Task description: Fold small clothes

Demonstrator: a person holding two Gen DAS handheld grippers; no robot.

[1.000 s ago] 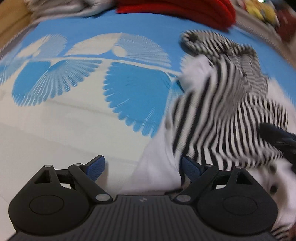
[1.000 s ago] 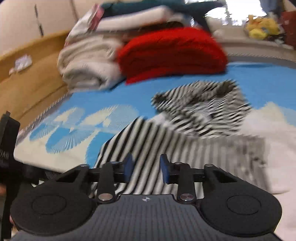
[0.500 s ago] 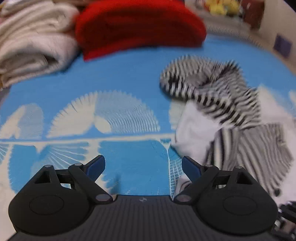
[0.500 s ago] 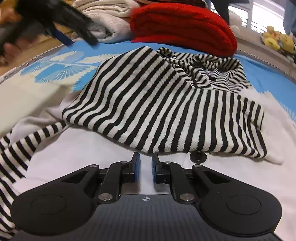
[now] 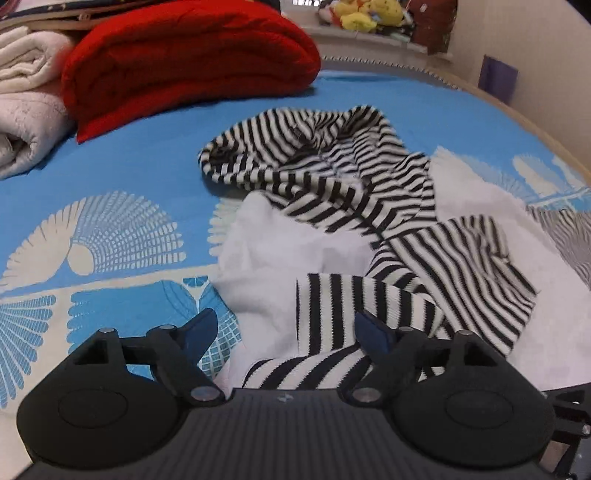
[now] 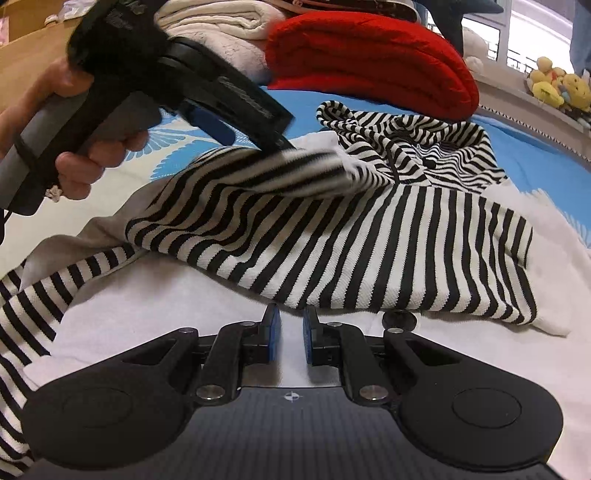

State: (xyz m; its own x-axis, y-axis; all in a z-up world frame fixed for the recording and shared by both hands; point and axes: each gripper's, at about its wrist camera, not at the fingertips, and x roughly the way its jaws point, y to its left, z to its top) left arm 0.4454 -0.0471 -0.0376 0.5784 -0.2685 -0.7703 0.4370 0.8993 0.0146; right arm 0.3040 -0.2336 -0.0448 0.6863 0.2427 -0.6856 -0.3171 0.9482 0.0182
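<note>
A small black-and-white striped hooded garment with white panels (image 5: 369, 206) lies crumpled on the blue patterned bedspread (image 5: 122, 173). My left gripper (image 5: 286, 330) is open, its jaws straddling a striped sleeve (image 5: 328, 317) at the garment's near edge. In the right wrist view the left gripper (image 6: 251, 129) hovers over the striped fabric (image 6: 332, 236). My right gripper (image 6: 291, 334) has its jaws nearly closed, a narrow gap between them, just above the white part of the garment (image 6: 184, 306), with nothing held.
A folded red blanket (image 5: 188, 55) and cream folded blankets (image 5: 26, 110) sit at the far side of the bed. Yellow plush toys (image 5: 365, 14) rest on a ledge behind. A black button (image 6: 399, 317) lies near my right fingers.
My left gripper has moved from the bare bedspread over to the striped sleeve, which now lies between its jaws. My right gripper has stayed low over the white fabric, its jaws slightly wider.
</note>
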